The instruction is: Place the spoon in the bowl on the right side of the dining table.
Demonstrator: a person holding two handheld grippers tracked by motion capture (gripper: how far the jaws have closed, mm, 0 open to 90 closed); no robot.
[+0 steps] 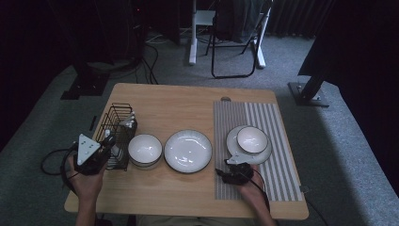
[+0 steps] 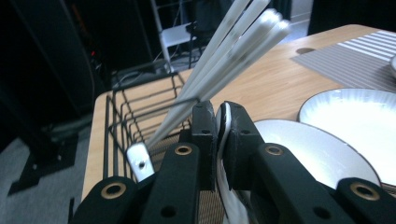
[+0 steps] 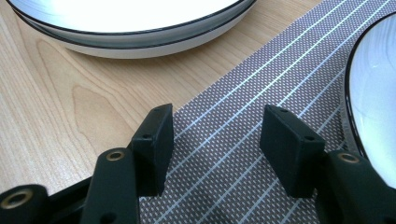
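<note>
White spoon handle (image 2: 225,122) clamped between left jaws

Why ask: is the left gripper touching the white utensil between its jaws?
Touching. The left gripper view shows the left gripper with both jaws pressed against the thin white utensil, no gap.

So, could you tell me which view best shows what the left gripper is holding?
The left gripper view: its fingers are shut on a thin white utensil beside the wire basket. The high view shows the left gripper at the basket, the utensil too small to see.
</note>
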